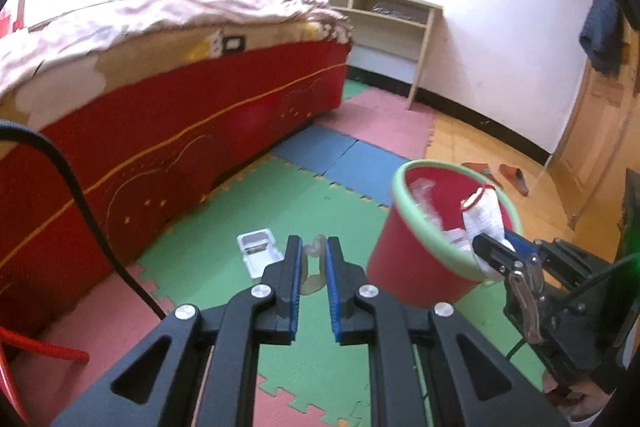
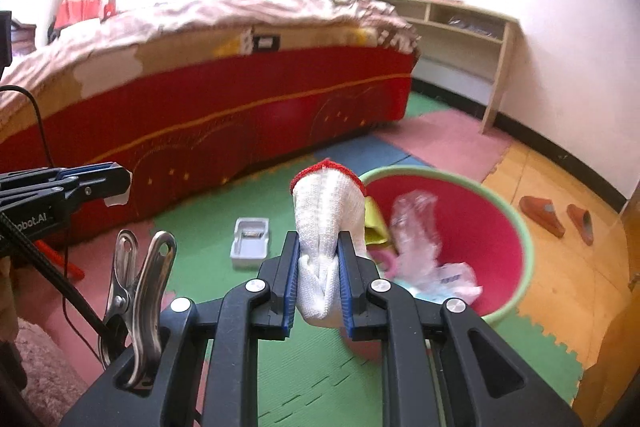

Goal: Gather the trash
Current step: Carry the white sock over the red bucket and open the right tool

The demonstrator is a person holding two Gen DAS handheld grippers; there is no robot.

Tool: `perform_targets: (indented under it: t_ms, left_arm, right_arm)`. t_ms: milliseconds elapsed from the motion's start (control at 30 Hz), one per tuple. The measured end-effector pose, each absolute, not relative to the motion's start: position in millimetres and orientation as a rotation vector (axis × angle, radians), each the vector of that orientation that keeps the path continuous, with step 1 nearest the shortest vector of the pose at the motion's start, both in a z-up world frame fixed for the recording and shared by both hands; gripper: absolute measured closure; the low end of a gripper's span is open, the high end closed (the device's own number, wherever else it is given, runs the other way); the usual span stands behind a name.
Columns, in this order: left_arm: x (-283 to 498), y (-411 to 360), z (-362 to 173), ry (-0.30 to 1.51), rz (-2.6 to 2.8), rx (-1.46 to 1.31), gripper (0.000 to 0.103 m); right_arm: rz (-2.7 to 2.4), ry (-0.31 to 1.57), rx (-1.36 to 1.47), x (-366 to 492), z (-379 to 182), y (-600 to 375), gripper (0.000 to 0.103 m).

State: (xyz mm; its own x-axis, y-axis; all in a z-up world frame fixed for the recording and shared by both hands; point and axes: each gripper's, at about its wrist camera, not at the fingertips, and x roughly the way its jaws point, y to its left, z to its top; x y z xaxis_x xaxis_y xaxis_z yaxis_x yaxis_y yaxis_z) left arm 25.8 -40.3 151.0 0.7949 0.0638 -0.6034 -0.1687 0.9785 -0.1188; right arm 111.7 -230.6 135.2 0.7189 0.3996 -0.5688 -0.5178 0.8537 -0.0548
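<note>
White knitted glove with a red cuff [image 2: 324, 223] stands pinched between the right gripper [image 2: 319, 247] pads at frame centre, beside the red bucket with a green rim [image 2: 524, 227] holding crumpled wrappers. Left gripper [image 1: 313, 247] nips a pale translucent scrap [image 1: 314, 267]. Green foam mat [image 2: 208, 227] lies open below.

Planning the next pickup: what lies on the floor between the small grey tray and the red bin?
Only bare green foam mat, seen in the right wrist view between the tray and bin; the held white glove blocks part of it.

Black left gripper [image 1: 313, 247] and right gripper [image 2: 319, 241], blue-lined jaws, silver screws.
</note>
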Motion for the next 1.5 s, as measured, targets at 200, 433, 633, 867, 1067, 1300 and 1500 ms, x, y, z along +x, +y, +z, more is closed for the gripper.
perform_targets:
  t_ms: [200,433,633,867,1067,1300,1500]
  left_arm:
    - [32.6,-81.3,168.2,0.609,0.095,-0.112,0.091]
    - [47.5,-125.7,168.0,0.623,0.051,-0.055,0.091]
    - [68.5,-156.5,155.7,0.652,0.022,-0.016,0.091]
    - [100.0,-178.3,138.4,0.69,-0.004,0.004,0.091]
    - [129.3,-191.1,127.8,0.713,-0.041,-0.011,0.091]
    - [155.4,-202.1,114.9,0.722,-0.128,-0.033,0.091]
    - [169.9,-205.1,98.7,0.763,-0.143,-0.046,0.089]
  right_arm:
    - [0.45,0.499,-0.133,102.8,147.7,-269.2,0.085]
    - [0.384,0.431,-0.091,103.5,151.0,-301.4,0.085]
    - [0.331,0.415,-0.078,112.3,142.7,-323.1,0.084]
    - [0.304,0.441,-0.076,129.3,126.0,-336.2,0.084]
    - [0.295,0.462,-0.058,143.3,115.3,-344.8,0.084]
    - [0.284,0.48,-0.028,155.4,104.6,-355.4,0.084]
    - [0.285,0.501,-0.007,162.2,95.9,-361.8,0.084]
